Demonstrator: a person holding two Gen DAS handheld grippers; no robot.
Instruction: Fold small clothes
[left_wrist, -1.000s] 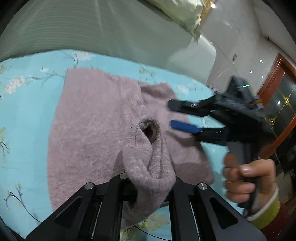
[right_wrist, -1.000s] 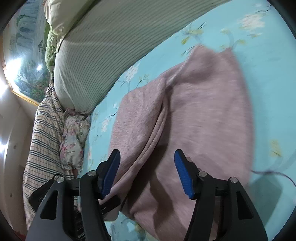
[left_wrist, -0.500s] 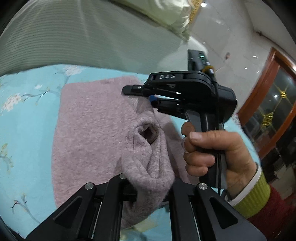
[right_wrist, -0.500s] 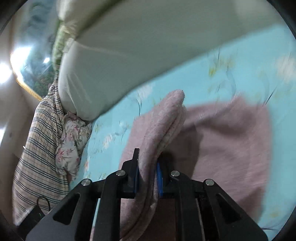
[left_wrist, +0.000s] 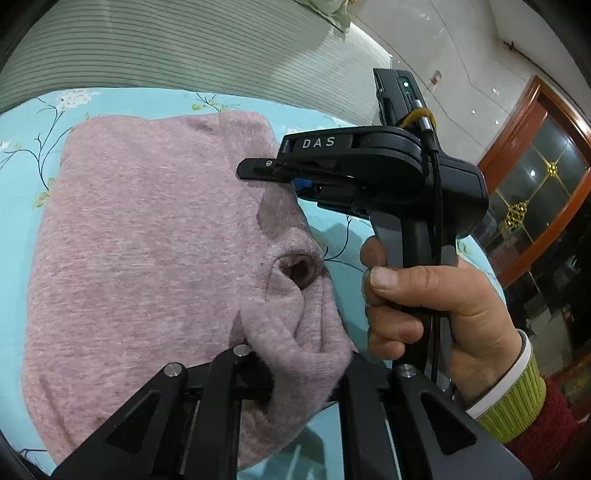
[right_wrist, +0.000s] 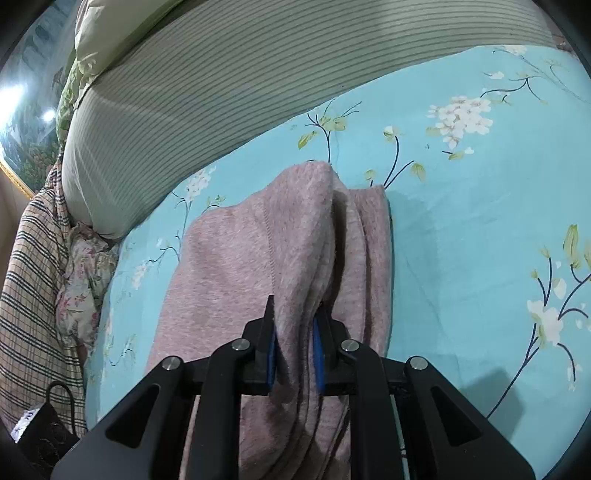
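Note:
A pink fleece garment (left_wrist: 147, 240) lies on the light blue flowered bed sheet (left_wrist: 22, 155). My left gripper (left_wrist: 299, 363) has a bunched fold of it between its fingers at the near edge; the jaws are just starting to ease apart, cloth still pinched. My right gripper (right_wrist: 295, 326) is shut on a raised fold of the garment (right_wrist: 229, 258), its blue pads pressing both sides. In the left wrist view the right gripper (left_wrist: 273, 181) hangs over the garment's right edge, held by a hand (left_wrist: 424, 306) in a green and red cuff.
A striped grey-green quilt roll (right_wrist: 221, 92) runs along the far side of the sheet (right_wrist: 461, 240). Plaid cloth (right_wrist: 33, 277) and a floral cloth (right_wrist: 85, 280) lie at the left. A wooden door (left_wrist: 535, 166) stands to the right, off the bed.
My right gripper closed on the garment's edge, lifted it and carried it leftward over the rest of the garment. The left gripper kept its pinch and shifted with the cloth.

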